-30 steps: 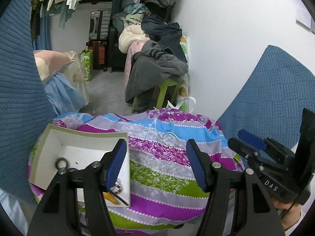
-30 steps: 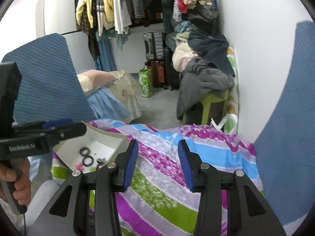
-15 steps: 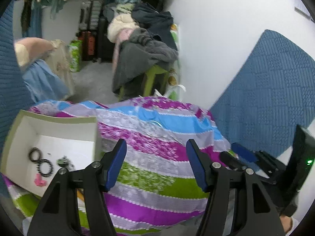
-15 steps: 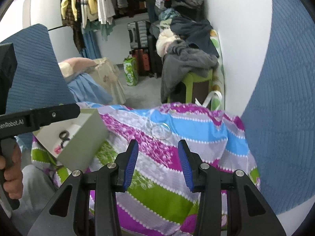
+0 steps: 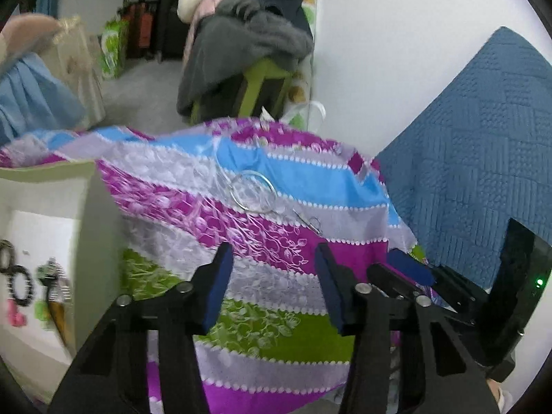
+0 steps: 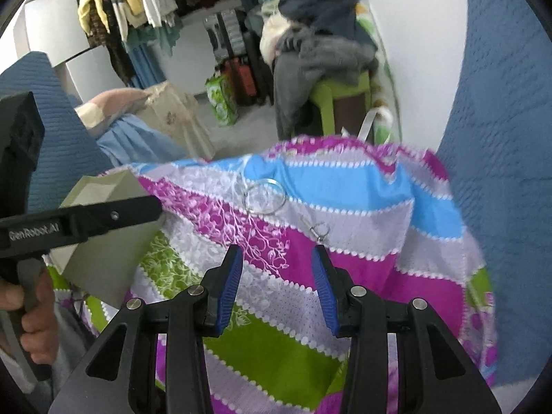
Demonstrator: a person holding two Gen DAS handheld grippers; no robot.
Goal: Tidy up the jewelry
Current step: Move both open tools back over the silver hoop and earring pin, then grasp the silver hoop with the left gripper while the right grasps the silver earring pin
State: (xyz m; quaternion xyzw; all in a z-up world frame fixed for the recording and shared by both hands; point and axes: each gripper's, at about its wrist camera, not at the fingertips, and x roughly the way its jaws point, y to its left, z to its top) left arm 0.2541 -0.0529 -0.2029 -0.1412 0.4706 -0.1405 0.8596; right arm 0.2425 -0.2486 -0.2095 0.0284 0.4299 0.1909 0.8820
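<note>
- striped cloth (image 5: 283, 269) in purple, blue, lilac and green covers the surface, fills the middle of both views
- blue quilted panel (image 5: 476, 158) stands to its right against the white wall
- open white box (image 5: 86, 227) sits on the cloth's left edge; black bead bracelets (image 5: 20, 284) and small bits lie inside, blurred
- left gripper (image 5: 272, 283) hangs above the cloth, jaws partly open and just been closing, nothing between them
- right gripper (image 6: 276, 279) above the cloth too, jaws partly open, a bit narrower, empty
- silver ring bangle (image 5: 253, 191) lies flat on the blue and purple stripes, ahead of both grippers, apart from them
- small silver clasp piece (image 6: 317, 229) just beside the bangle, nearer the grippers
</note>
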